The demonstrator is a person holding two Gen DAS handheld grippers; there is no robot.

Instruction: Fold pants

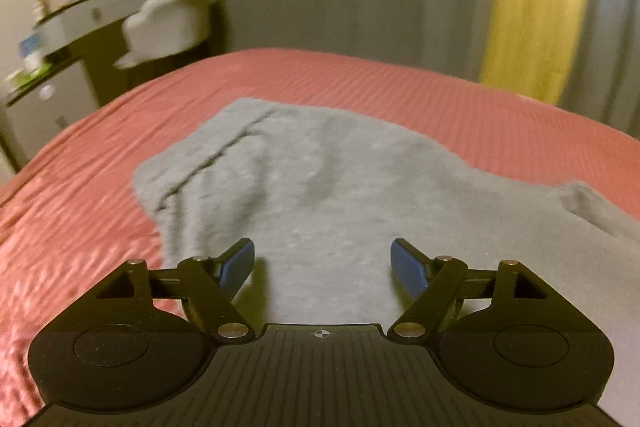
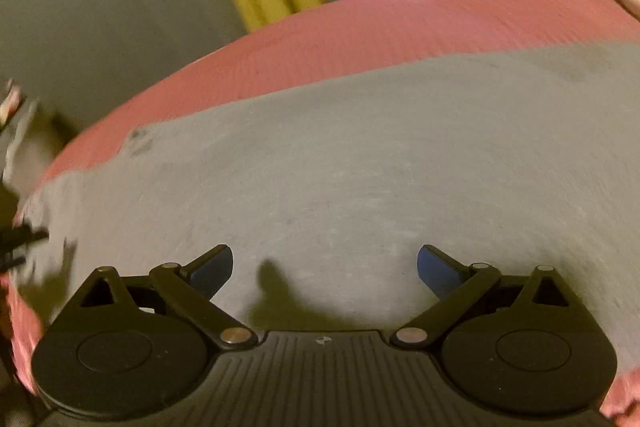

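Hung wide open and empty, left gripper [image 1: 323,263] and right gripper [image 2: 325,269], near over grey pants [image 1: 304,187] spread on red bedspread [image 1: 400,83], probably seeking an edge to fold.

No text, label, brand or number can be read in either view; a small dark mark on the grey pants [image 2: 138,141] is too blurred to read.

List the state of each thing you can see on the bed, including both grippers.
Grey pants: lying spread on the bed, wrinkled, not held.
Pink bedspread: laid over the bed, under the pants.
Left gripper: open, nothing between its fingers.
Right gripper: open, nothing between its fingers.
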